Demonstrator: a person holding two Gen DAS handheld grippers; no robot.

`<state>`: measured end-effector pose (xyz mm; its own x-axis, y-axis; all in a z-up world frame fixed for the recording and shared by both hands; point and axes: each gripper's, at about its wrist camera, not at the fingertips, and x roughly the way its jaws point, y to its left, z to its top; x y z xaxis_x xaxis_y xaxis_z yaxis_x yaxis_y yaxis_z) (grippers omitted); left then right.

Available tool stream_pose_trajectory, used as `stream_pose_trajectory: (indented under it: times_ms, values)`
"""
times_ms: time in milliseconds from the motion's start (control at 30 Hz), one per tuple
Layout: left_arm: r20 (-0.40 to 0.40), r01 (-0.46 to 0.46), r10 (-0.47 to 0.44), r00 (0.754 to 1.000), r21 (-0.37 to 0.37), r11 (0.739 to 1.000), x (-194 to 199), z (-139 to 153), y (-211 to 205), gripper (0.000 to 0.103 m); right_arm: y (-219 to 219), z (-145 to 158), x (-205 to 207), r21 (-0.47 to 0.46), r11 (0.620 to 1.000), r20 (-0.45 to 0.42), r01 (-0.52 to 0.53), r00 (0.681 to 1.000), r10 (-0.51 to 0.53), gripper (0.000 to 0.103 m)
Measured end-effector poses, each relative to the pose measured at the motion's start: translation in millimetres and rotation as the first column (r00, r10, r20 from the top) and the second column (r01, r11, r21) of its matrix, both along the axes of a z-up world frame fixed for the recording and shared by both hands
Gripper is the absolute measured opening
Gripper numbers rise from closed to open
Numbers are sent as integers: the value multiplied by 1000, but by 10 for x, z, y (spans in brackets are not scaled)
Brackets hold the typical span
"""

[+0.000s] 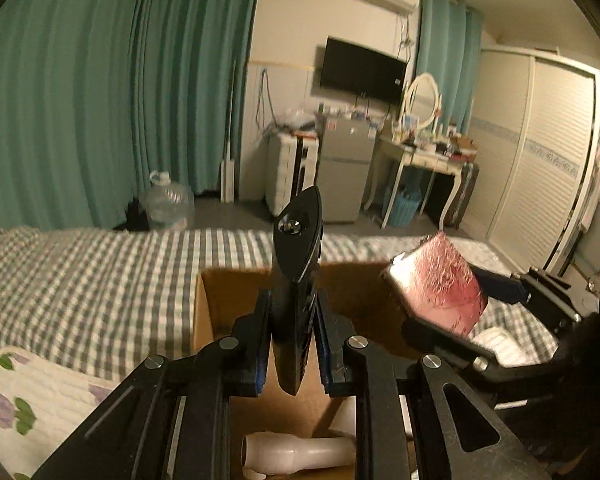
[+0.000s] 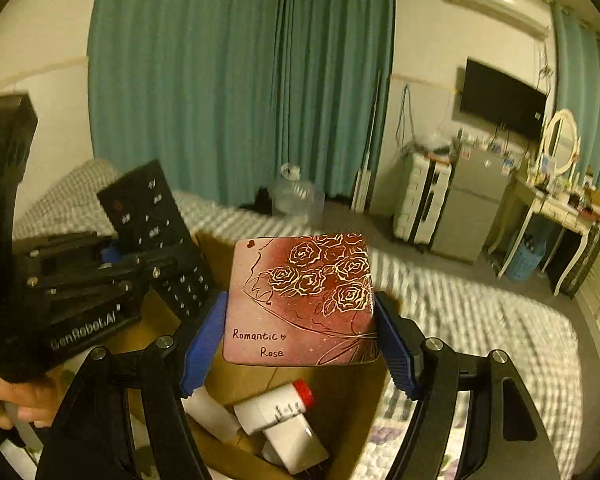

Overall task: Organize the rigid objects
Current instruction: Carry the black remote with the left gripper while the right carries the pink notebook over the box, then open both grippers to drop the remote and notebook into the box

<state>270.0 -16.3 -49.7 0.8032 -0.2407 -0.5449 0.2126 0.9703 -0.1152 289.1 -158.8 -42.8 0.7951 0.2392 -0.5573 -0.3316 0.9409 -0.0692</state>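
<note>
My left gripper is shut on a black remote control, held edge-on above an open cardboard box on the bed. In the right wrist view the remote shows its buttons at the left. My right gripper is shut on a pink and red tin with gold roses and the words "Romantic Rose", held over the same box. The tin also shows in the left wrist view at the right. The box holds white bottles, one with a red cap.
The box sits on a grey checked bedspread. A floral cloth lies at the near left. Beyond the bed are teal curtains, a water jug, a small fridge, a dressing table and a wardrobe.
</note>
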Motion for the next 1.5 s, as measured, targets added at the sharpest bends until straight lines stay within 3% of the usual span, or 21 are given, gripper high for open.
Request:
stream_pose_trajectory:
  times_ms: [267, 400, 533, 567, 600, 633, 933, 1300, 1500]
  values:
    - [-118, 4, -1, 993, 23, 1000, 202, -421, -60, 19, -33, -585, 172, -11, 1000, -112, 6, 994, -8, 71]
    - [-131, 25, -21, 991, 27, 999, 227, -421, -100, 20, -61, -692, 211, -16, 1000, -149, 16, 989, -18, 71]
    - [-155, -4, 2, 988, -12, 1000, 194, -327, -51, 27, -122, -630, 205, 4, 999, -142, 37, 989, -36, 74]
    - [-146, -24, 19, 989, -35, 999, 158, -244, -1, 33, -130, -574, 173, 6, 999, -125, 43, 991, -42, 76]
    - [-141, -23, 15, 990, -54, 998, 127, -164, 35, 50, -126, -512, 136, 3, 999, -105, 48, 993, -48, 81]
    - [-119, -35, 27, 993, -68, 997, 79, -64, 67, 58, -120, -454, 102, -4, 999, -85, 54, 995, -54, 82]
    - [56, -70, 78, 995, -132, 989, -440, 861, 313, 58, -62, 271, -436, 3, 996, 73, 86, 994, -86, 86]
    - [272, -68, 81, 959, -58, 996, -1269, 1674, 277, 62, -46, 1229, -1240, 63, 994, 267, 87, 958, -101, 103]
    - [348, -51, 57, 936, -25, 998, -1672, 1943, 269, 66, -86, 1601, -1681, 81, 992, 345, 93, 932, -115, 103]
